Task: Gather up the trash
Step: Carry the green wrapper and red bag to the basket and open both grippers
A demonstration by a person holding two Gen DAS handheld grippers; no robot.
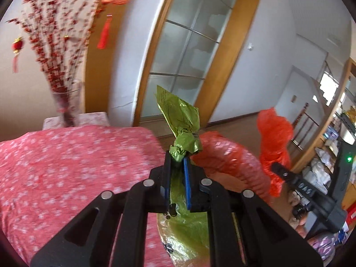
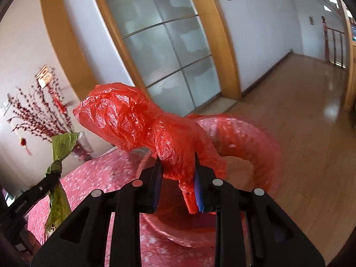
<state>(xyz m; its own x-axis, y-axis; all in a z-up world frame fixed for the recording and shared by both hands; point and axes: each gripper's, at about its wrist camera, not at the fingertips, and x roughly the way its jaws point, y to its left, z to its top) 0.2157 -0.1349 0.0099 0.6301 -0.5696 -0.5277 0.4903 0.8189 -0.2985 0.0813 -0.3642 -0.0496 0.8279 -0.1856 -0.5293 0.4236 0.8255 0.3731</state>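
My left gripper is shut on the knotted neck of a green plastic bag. The bag's body hangs below the fingers and its loose ends stick up above them. My right gripper is shut on a bunched flap of a red plastic bag. The bag's wide round mouth spreads out blurred behind and below that gripper. In the left wrist view the red bag lies just right of the green one, with the right gripper clamped on its raised flap. The right wrist view shows the left gripper and green bag at the far left.
A table with a pink flowered cloth lies under and left of both bags. A glass vase of red blossom branches stands at its back. A frosted glass door in a wooden frame is behind. Wooden floor opens to the right, and cluttered shelves stand beyond.
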